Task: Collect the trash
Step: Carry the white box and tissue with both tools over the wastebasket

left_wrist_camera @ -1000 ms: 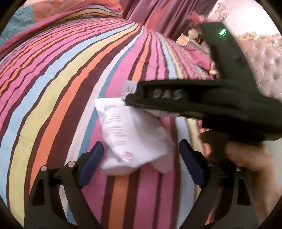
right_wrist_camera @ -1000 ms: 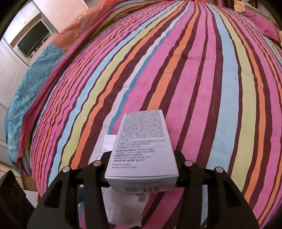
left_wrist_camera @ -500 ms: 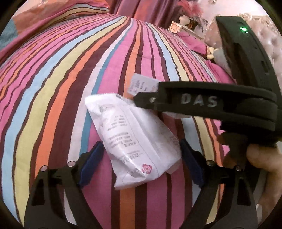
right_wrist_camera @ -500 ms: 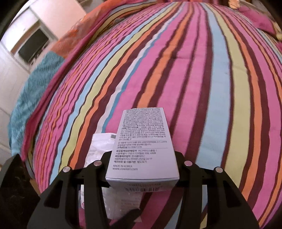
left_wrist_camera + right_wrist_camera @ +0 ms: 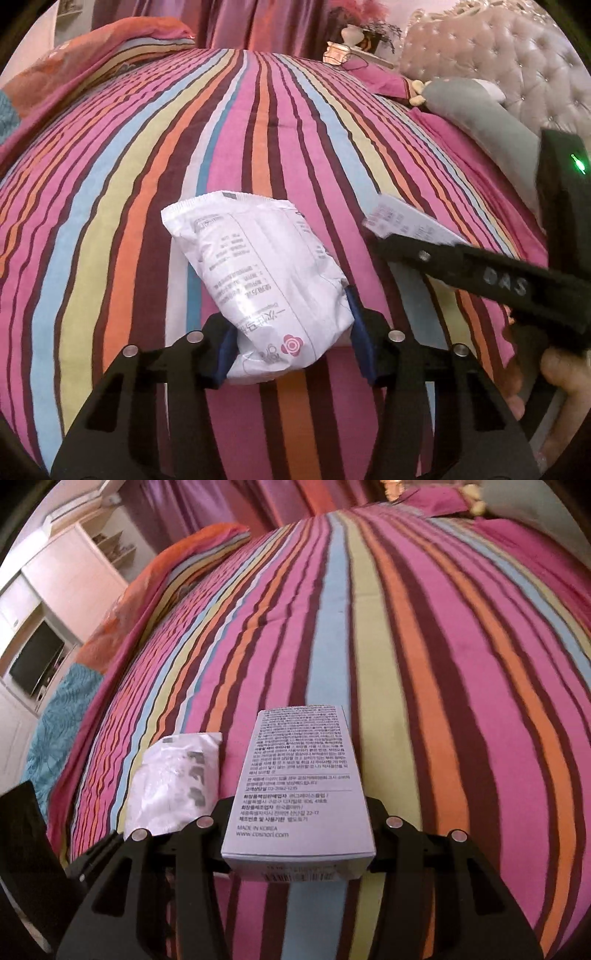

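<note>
My left gripper has just been closing, and its blue pads now press both sides of the white packet, low centre of the left view, its far end reaching out over the striped bedspread. My right gripper clamps the grey box, bottom centre of its own view, with the packet just to its left. In the left view the box shows at mid right. Farther off, a pillow and tufted headboard fill the upper right.
</note>
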### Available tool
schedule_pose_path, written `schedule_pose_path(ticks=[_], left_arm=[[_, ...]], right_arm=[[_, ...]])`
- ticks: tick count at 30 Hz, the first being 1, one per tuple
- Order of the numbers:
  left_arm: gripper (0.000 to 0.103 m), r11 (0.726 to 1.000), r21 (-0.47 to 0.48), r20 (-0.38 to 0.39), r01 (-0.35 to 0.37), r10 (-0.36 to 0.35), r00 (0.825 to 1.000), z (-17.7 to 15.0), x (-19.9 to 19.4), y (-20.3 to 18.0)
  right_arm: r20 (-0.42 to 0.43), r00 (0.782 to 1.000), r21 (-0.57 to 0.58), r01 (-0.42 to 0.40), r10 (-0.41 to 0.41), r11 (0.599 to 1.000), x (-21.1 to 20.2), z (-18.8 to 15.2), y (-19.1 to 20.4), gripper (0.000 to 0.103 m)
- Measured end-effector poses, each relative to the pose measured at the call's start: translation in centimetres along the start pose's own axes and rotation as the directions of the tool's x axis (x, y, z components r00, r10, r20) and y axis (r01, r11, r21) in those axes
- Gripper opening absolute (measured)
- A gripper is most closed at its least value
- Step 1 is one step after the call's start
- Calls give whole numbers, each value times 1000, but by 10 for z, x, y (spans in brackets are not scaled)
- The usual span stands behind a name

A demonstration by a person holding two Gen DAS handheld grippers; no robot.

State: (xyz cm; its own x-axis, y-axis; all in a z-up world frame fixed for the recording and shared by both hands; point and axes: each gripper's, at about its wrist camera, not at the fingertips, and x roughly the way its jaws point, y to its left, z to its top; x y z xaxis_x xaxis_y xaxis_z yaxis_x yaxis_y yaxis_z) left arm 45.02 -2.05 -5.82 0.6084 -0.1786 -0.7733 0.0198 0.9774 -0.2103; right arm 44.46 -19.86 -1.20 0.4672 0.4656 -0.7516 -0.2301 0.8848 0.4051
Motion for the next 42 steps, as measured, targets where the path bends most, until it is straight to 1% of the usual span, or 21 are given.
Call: schedule_pose_path(ticks=[4, 9, 11, 17, 21, 25, 28, 32, 34, 36, 39, 41, 42], left_arm=[[50, 1000, 19, 0, 0, 0, 1000, -5, -12, 1], [49, 997, 75, 5, 2, -3, 1000, -13, -32, -7], [49, 996, 84, 5, 10, -11, 1000, -18, -41, -9], [49, 995, 96, 1, 16, -16, 1000, -36, -64, -10], [49, 993, 122, -4, 10, -10, 1000, -55, -84, -7], [49, 986, 165, -10, 4, -3, 1000, -84, -111, -2], [49, 986, 168, -29, 26, -21, 999, -109, -133, 6], [49, 978, 207, -51, 41, -31, 998, -146, -171, 14], [49, 974, 219, -66, 59, -46, 997, -168, -196, 17], [49, 970, 231, -85, 79, -60, 995, -192, -221, 19], [49, 968, 227, -122, 105, -79, 989, -227, -250, 17], [49, 967, 226, -149, 121, -89, 985, -249, -263, 14], [49, 965, 233, -167, 120, -82, 983, -262, -267, 13]], right_arm=[[38, 999, 56, 18, -20, 998, -22, -27, -5, 45], [54, 999, 138, -3, -5, 990, -46, -58, -12, 45], [62, 998, 162, -8, -2, 987, -55, -71, -12, 45], [83, 996, 198, 4, -21, 980, -78, -101, -6, 45], [95, 995, 187, 21, -39, 982, -94, -118, 1, 45], [100, 994, 149, 35, -50, 988, -115, -142, 12, 45], [92, 995, 132, 33, -46, 991, -125, -163, 22, 45], [66, 998, 112, 14, -22, 994, -147, -206, 34, 45], [52, 999, 108, 5, -11, 994, -158, -226, 41, 45], [27, 1000, 109, -19, 16, 994, -167, -246, 48, 45], [-15, 1000, 86, -20, 22, 996, -175, -275, 62, 45], [-56, 998, 73, -17, 21, 997, -176, -293, 70, 45], [-78, 997, 61, -8, 13, 998, -174, -303, 74, 45]])
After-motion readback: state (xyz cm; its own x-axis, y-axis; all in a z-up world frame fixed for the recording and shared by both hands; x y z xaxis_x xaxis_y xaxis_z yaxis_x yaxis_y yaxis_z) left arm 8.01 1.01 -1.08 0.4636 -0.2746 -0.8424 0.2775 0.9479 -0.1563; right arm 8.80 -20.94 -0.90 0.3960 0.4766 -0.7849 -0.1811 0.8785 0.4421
